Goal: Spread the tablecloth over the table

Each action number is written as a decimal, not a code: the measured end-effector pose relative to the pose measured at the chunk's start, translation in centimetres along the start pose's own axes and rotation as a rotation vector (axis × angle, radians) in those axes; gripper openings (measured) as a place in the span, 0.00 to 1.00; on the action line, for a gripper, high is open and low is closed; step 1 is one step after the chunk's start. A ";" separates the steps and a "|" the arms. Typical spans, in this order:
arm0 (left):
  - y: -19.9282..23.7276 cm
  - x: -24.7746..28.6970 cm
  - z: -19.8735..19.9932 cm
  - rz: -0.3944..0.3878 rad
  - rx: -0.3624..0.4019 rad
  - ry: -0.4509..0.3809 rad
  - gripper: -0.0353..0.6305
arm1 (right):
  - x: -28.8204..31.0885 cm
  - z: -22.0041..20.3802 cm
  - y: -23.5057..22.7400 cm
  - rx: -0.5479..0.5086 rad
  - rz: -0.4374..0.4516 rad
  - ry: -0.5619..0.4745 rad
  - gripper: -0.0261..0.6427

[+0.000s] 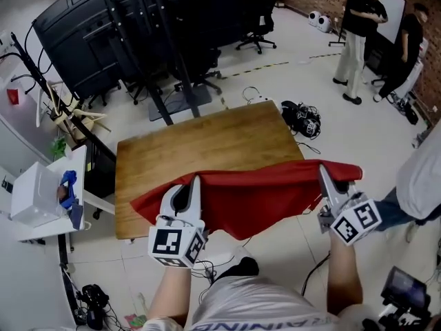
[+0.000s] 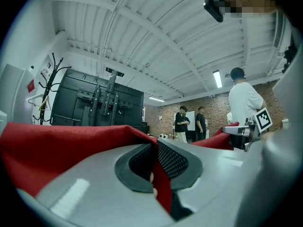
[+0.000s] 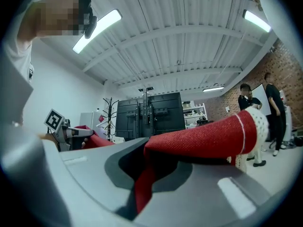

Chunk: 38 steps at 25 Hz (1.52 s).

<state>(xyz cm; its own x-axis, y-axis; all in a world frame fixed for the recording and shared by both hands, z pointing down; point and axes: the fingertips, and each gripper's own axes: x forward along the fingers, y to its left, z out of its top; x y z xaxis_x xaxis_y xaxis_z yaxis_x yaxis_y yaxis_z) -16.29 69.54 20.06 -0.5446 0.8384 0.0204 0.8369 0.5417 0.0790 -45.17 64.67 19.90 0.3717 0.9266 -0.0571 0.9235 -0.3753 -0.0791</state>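
Note:
A red tablecloth (image 1: 251, 195) hangs stretched between my two grippers over the near edge of the bare wooden table (image 1: 207, 143). My left gripper (image 1: 194, 182) is shut on the cloth's left part, and the red fabric (image 2: 57, 148) runs pinched between its dark pads (image 2: 173, 160). Over at the right, my right gripper (image 1: 322, 172) is shut on the cloth's right corner, where the weave (image 3: 203, 138) drapes over the jaws. Each gripper shows in the other's view: the right gripper (image 2: 246, 131) and the left gripper (image 3: 71, 134). The cloth sags in the middle and covers only the table's front strip.
Black screens on stands (image 1: 131, 26) and an office chair (image 1: 256, 12) stand behind the table. A white cabinet with a blue item (image 1: 48, 192) is at the left. Cables (image 1: 302, 119) lie by the table's right corner. People (image 1: 358, 26) stand at the far right, another (image 1: 424, 178) close by.

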 end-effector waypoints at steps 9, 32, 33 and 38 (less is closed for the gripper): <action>4.5 5.7 -0.7 0.047 -0.023 0.026 0.08 | 8.1 -1.0 -3.1 0.040 0.047 0.009 0.06; 16.6 27.5 -13.5 0.230 -0.069 0.249 0.08 | 32.6 -15.2 -17.1 0.146 0.128 0.361 0.06; 17.3 28.3 -14.9 0.240 -0.074 0.268 0.08 | 33.7 -16.8 -17.5 0.134 0.131 0.385 0.06; 20.2 31.8 -20.9 0.275 -0.066 0.355 0.08 | 37.9 -23.4 -19.4 0.076 0.149 0.444 0.06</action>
<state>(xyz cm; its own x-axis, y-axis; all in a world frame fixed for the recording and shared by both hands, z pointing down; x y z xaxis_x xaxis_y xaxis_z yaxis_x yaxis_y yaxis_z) -17.86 105.89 43.12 -0.2975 0.8719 0.3889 0.9540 0.2873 0.0857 -46.77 107.58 42.51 0.5194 0.7765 0.3568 0.8537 -0.4902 -0.1759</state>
